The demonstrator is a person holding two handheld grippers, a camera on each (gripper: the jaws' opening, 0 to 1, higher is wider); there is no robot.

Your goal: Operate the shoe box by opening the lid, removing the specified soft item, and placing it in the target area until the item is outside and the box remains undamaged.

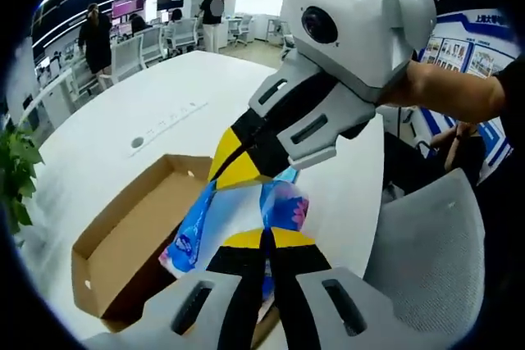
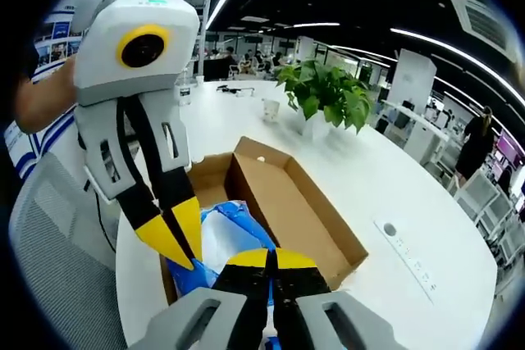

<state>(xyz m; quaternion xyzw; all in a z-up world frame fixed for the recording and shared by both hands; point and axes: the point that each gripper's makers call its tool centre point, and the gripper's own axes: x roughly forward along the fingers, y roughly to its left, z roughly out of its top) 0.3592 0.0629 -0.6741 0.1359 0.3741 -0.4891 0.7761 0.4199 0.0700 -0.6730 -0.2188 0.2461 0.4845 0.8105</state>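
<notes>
Left gripper view: left gripper (image 1: 268,239) and right gripper (image 1: 246,171), jaws pinched, grip crinkly blue plastic packet (image 1: 190,235) over brown cardboard shoe box (image 1: 123,239), 9 o'clock.

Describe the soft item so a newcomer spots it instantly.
Find the white table, then the open brown cardboard shoe box on it. The soft item is the crinkly blue plastic pack at the box's near end, pinched between both grippers: the only blue thing there.

Open office: white table (image 2: 426,202), grey chair (image 1: 426,252), potted plant (image 2: 324,96) (ceiling strip lights, seemingly).
</notes>
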